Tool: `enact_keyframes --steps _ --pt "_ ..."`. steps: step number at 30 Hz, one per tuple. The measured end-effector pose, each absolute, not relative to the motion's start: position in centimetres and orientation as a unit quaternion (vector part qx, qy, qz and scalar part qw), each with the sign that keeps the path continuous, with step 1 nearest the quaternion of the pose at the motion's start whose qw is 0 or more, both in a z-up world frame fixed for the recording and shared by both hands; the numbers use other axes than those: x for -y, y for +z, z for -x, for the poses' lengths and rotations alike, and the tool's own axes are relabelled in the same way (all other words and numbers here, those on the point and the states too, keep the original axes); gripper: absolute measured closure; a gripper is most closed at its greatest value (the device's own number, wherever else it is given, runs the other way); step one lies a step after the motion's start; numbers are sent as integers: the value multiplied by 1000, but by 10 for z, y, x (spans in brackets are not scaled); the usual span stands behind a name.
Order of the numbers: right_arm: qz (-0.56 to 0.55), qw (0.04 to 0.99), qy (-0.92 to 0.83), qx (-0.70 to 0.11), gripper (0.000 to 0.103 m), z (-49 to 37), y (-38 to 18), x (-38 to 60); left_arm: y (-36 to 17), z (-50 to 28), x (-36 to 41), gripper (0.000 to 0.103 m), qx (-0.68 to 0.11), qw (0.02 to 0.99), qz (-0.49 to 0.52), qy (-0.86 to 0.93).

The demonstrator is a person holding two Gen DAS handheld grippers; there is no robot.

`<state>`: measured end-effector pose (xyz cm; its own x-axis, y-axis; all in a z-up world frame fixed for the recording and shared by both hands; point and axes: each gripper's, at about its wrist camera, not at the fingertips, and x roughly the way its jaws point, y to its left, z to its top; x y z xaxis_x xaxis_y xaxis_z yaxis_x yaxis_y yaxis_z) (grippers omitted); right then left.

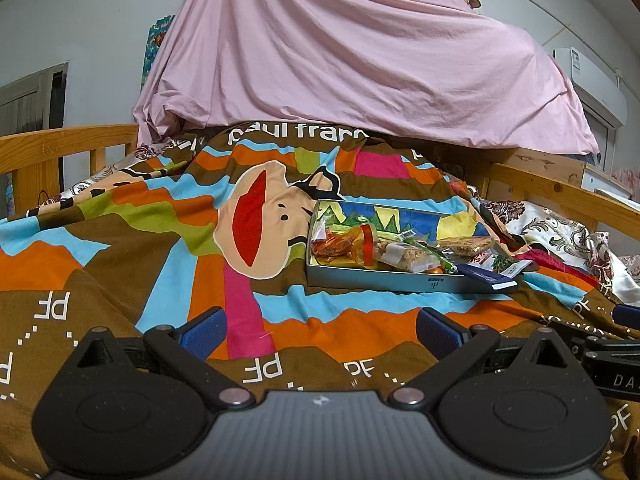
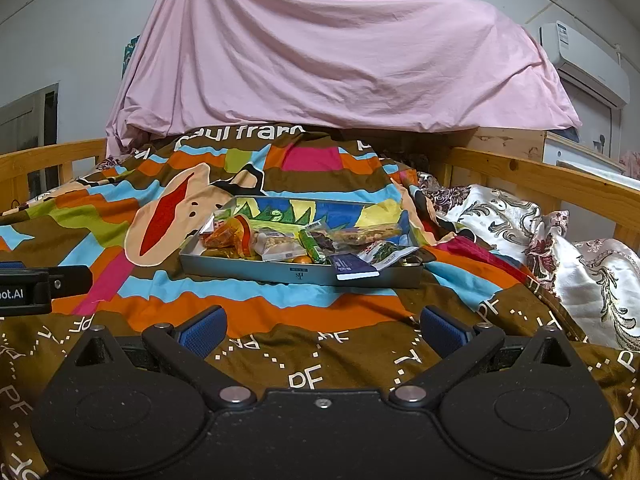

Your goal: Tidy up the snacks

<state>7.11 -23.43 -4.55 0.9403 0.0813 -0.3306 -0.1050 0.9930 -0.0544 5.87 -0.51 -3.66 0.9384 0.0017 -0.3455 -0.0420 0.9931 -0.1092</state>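
The bedspread (image 2: pixel 280 312) reads "paul fran" at its far edge, with repeated "PF" marks near the jaws. The left gripper (image 1: pixel 320 330) and right gripper (image 2: pixel 322 328) both stand wide apart, holding nothing, touching nothing. The box (image 2: pixel 280 272) of snack packets (image 2: pixel 276 242) lies on the bedspread ahead of both jaws, right of the left pair.

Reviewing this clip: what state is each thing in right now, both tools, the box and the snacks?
Left tool: open, holding nothing.
Right tool: open, holding nothing.
Box: lidless, flat on the bedspread.
Snack packets: piled inside the box.
Dark blue packet: overhanging the box's front rim.
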Motion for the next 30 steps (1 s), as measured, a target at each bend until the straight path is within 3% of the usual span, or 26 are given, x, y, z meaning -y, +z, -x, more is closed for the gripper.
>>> enact_keyframes --steps 30 --pt "37 984 48 -168 1 -71 -46 233 -39 -58 5 0 -180 982 57 24"
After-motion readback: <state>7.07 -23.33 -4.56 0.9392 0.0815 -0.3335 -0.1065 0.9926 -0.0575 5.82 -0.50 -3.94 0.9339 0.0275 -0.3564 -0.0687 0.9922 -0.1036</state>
